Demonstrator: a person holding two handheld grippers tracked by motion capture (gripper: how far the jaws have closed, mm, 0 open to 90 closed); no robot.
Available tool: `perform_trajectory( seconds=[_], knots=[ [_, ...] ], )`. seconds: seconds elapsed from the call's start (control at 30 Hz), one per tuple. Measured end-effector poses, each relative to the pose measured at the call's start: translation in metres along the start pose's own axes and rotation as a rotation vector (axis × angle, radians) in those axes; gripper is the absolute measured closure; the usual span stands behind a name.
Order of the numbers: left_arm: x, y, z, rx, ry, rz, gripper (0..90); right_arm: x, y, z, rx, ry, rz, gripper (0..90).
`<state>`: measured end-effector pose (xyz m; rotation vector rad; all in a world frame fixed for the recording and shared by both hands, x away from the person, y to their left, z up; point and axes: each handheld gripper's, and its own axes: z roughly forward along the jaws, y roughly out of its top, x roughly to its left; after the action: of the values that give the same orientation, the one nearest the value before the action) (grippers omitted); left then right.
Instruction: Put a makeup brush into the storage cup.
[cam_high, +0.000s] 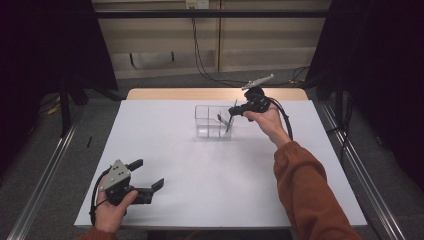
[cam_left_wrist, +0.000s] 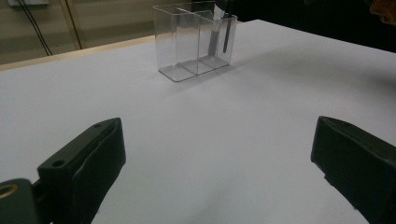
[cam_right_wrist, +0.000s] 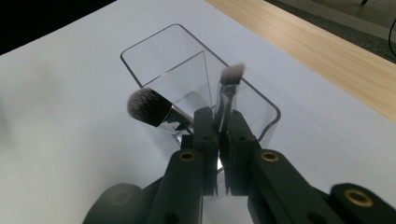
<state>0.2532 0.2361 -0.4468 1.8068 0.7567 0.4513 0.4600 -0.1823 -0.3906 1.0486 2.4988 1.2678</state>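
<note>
Clear organizer (cam_right_wrist: 154, 46), apparently two brushes (cam_right_wrist: 150, 108)

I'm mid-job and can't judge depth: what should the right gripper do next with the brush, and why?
Probably ease a little lower, then open. The right gripper is shut on the slim brush above the clear organizer, beside the round brush already resting inside.

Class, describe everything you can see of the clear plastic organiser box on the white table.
The clear plastic organiser box is a see-through, rounded-corner rectangular holder, open on top, split by clear walls into three compartments. It stands upright on the white table, toward the far middle. A fluffy dark-bristled brush leans in its end compartment, nearest the right gripper, whose jaws are closed on a slim angled-tip brush that dips into the same compartment. The other compartments look empty.
</note>
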Motion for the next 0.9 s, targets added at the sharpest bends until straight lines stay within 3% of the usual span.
perform_trajectory(
  seconds=[0.5, 0.67, 0.9],
  knots=[
    [0.0, 0.0, 0.0, 0.004, 0.0, 0.0, 3.2, -0.005, -0.016, 0.001, -0.038, 0.017, 0.037, 82.5],
    [0.0, 0.0, 0.001, 0.006, -0.003, 0.004, 3.2, -0.007, -0.018, 0.0, -0.057, 0.027, 0.047, 74.4],
    [0.001, 0.001, 0.001, 0.001, 0.003, 0.001, 3.2, -0.005, -0.022, -0.003, -0.095, 0.013, 0.038, 53.1]
  ],
)
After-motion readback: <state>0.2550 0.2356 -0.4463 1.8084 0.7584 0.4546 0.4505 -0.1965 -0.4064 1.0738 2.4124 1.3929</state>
